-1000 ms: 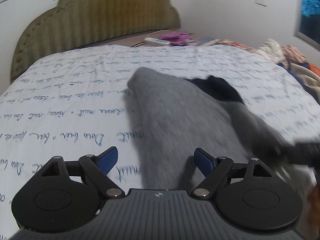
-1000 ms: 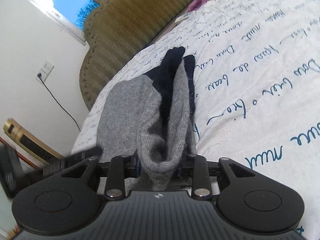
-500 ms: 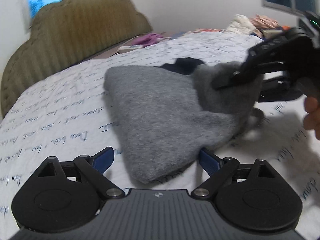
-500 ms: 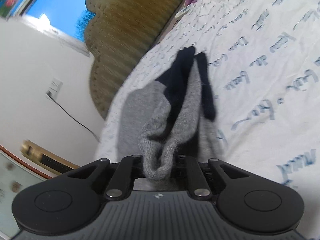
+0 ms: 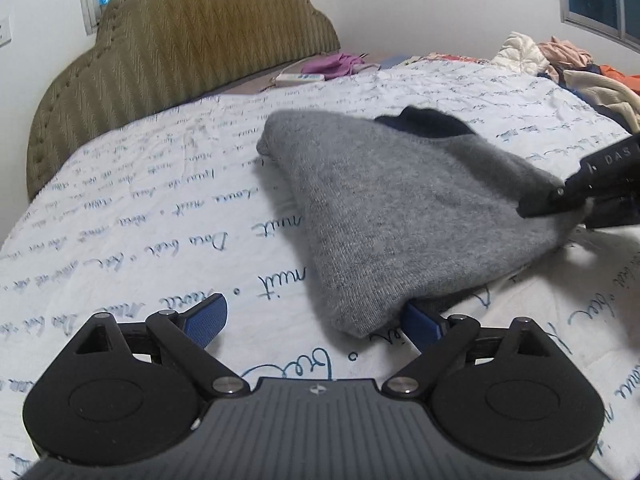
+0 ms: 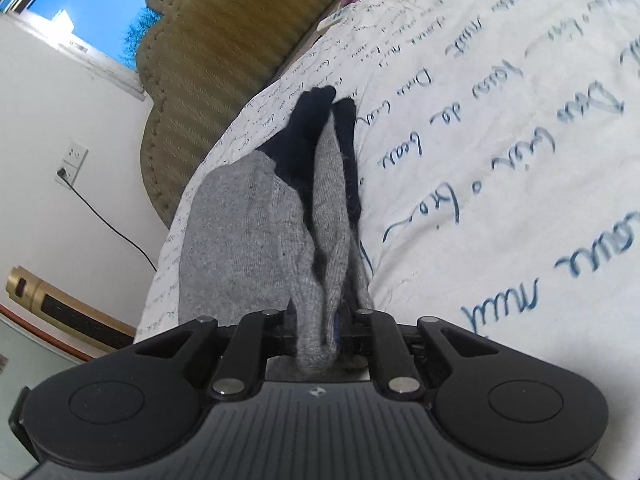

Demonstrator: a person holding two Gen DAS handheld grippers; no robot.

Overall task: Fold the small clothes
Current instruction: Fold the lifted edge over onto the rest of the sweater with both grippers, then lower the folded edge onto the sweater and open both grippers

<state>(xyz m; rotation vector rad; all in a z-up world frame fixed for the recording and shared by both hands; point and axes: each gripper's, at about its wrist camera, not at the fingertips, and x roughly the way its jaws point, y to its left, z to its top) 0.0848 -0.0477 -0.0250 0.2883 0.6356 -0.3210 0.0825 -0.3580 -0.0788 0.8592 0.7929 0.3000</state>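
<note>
Left wrist view. One grey knit garment with a dark navy section at its far end lies on the script-printed bedsheet, occupying the centre and the 2 o'clock sector of the frame. The left gripper is spread wide and holds nothing; its two blue pads sit low over the sheet, the near corner of the garment lying between them and partly covering the pad at 4 o'clock. Whether that pad touches the fabric cannot be told. At 3 o'clock the right gripper pinches the garment's raised edge. Background count: one padded headboard at 11 o'clock, one purple cloth and one white flat object, perhaps a remote at 12 o'clock, and one heap of mixed clothes at 2 o'clock; the pieces in the heap cannot be counted.

Right wrist view. The right gripper is clamped on a bunched fold of the same grey garment, which runs away toward 12 o'clock and ends in navy. One wall socket with one black cable stands at 9 o'clock.

Step in hand, as judged: a fold is under way, one edge lifted by the right tool while the rest lies on the bed. The next move probably calls for the left tool to close on the near corner, so that both ends travel together and the layers land aligned.
</note>
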